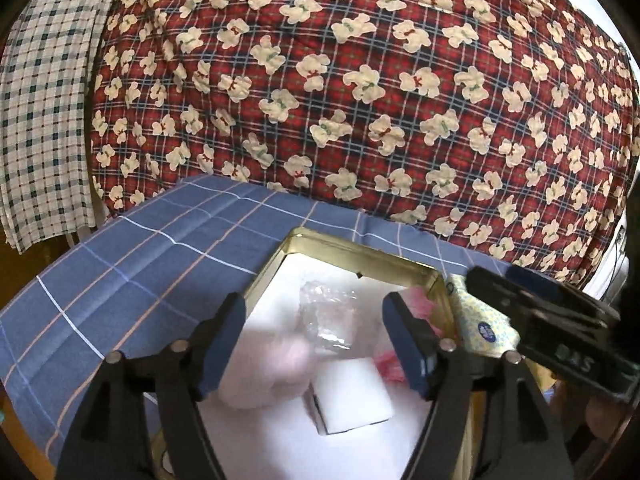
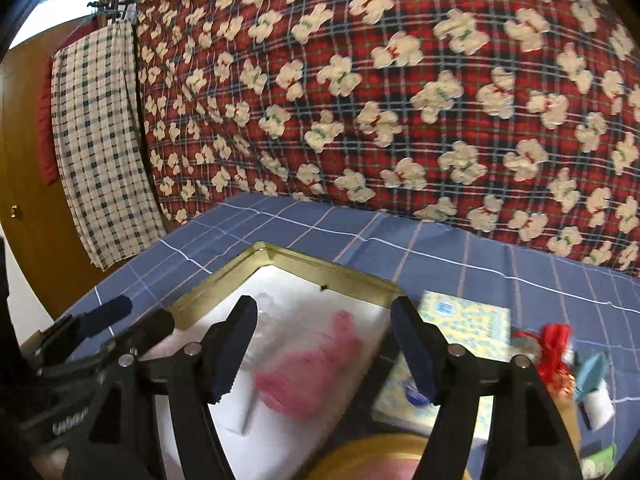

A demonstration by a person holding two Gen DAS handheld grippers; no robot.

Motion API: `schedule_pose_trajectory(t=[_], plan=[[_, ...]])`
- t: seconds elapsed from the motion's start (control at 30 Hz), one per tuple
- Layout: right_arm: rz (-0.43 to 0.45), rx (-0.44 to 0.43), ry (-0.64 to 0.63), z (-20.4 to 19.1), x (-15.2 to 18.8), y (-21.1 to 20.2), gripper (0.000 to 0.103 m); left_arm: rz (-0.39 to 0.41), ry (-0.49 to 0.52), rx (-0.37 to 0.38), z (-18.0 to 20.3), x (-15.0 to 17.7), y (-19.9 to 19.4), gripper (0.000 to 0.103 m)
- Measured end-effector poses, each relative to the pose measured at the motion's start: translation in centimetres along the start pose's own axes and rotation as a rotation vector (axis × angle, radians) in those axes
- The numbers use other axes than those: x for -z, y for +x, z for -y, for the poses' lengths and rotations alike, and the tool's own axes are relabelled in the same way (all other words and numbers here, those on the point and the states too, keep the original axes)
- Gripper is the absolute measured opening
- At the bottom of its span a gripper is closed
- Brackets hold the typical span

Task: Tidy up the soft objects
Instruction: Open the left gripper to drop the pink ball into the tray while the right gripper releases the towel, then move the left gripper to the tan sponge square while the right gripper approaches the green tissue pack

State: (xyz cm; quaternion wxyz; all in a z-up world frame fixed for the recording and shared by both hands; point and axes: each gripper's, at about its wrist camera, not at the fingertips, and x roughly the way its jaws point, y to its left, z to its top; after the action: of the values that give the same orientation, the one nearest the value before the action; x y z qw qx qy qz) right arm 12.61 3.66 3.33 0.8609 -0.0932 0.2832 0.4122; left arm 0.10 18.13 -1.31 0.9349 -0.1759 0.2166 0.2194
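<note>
An open gold tin (image 1: 360, 250) with a white lining sits on a blue checked cloth (image 1: 140, 264). My left gripper (image 1: 314, 308) hangs open above it, with nothing pressed between its pads. Below it lie a blurred pale pink fluffy thing (image 1: 276, 364), a clear plastic bag (image 1: 326, 320) and a white block (image 1: 352, 400). My right gripper (image 2: 324, 312) is open over the same tin (image 2: 320, 270). A blurred pink-red fluffy thing (image 2: 316, 364) lies below its fingers, untouched. Each gripper shows in the other's view: the right (image 1: 496, 276), the left (image 2: 142, 314).
A yellow patterned tissue pack (image 2: 464, 320) lies right of the tin, with a red tasselled trinket (image 2: 554, 344) and small items beyond it. A big red plaid quilt with bear shapes (image 1: 360, 100) rises behind. A checked cloth (image 2: 100, 152) hangs at the left by a wooden door.
</note>
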Motion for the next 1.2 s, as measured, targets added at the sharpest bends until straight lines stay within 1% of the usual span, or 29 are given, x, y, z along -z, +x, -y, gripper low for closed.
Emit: schedule_pose_trajectory(t=[0.13, 0.27, 0.47, 0.53, 0.6, 0.8, 0.87, 1.0, 1.13, 1.2], plan=[[0.051, 0.005, 0.01, 1.4, 1.6, -3.0, 0.072, 0.011, 0.01, 0.03, 1.3, 0.3, -0.7, 0.072], [0.095, 0.048, 0.012, 3.7, 3.5, -6.2, 0.072, 0.018, 0.037, 0.072, 3.6, 0.7, -1.3, 0.072], [0.139, 0.188, 0.058, 9.4, 6.2, -10.7, 0.073, 0.004, 0.13, 0.152, 9.2, 2.2, -1.9, 0.072], [0.129, 0.243, 0.076, 11.5, 7.0, -11.7, 0.074, -0.009, 0.158, 0.178, 10.9, 2.7, -2.0, 0.072], [0.115, 0.3, 0.092, 13.7, 7.9, -12.5, 0.074, -0.022, 0.194, 0.198, 12.8, 3.3, -1.9, 0.074], [0.074, 0.374, 0.183, 19.1, 10.4, -14.3, 0.074, -0.055, 0.306, 0.268, 18.8, 5.3, -2.1, 0.076], [0.05, 0.37, 0.212, 20.3, 11.1, -14.5, 0.074, -0.063, 0.332, 0.279, 20.1, 5.9, -1.9, 0.076], [-0.007, 0.369, 0.2, 21.0, 12.0, -14.0, 0.074, -0.089, 0.384, 0.273, 22.5, 6.8, -1.1, 0.076], [-0.072, 0.35, 0.213, 21.8, 12.7, -12.8, 0.074, -0.126, 0.397, 0.269, 23.5, 7.3, 0.0, 0.077], [-0.096, 0.327, 0.223, 22.0, 13.0, -12.3, 0.074, -0.132, 0.397, 0.262, 23.6, 7.4, 0.3, 0.077]])
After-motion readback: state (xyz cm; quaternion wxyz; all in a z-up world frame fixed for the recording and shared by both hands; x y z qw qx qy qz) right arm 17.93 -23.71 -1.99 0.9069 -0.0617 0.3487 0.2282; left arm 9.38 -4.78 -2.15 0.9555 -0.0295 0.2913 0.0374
